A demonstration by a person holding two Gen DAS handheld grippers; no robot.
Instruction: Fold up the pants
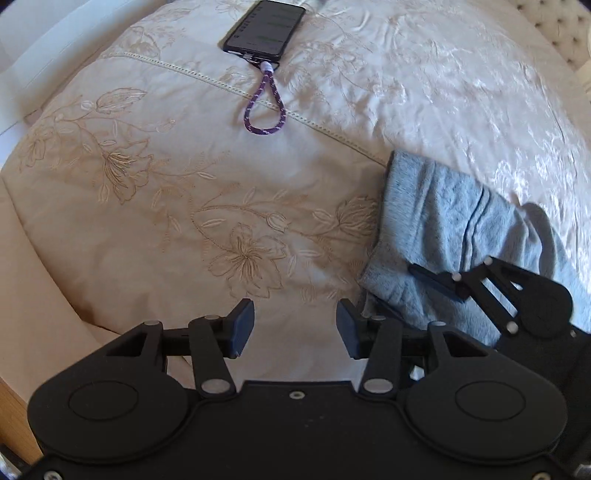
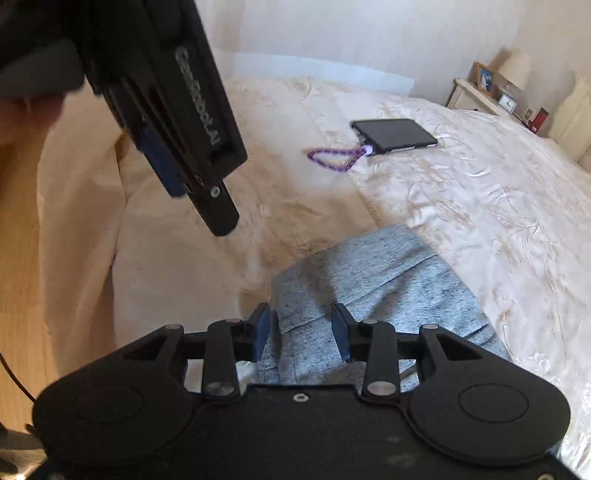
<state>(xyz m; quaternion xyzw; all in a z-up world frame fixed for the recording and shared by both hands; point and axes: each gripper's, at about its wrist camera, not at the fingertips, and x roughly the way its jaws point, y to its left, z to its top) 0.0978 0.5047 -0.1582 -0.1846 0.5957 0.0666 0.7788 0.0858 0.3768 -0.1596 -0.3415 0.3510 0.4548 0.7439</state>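
The grey pants lie folded into a small stack on the cream embroidered bedspread, at the right of the left wrist view. My left gripper is open and empty, over bare bedspread just left of the pants. My right gripper is open, its jaws standing on either side of the near edge of the pants, not closed on the cloth. The right gripper also shows in the left wrist view, resting on the pants. The left gripper's body hangs above at upper left in the right wrist view.
A black phone with a purple wrist loop lies farther up the bed; it also shows in the right wrist view. A nightstand with a clock and lamp stands at the far right. The bed's edge drops off at left.
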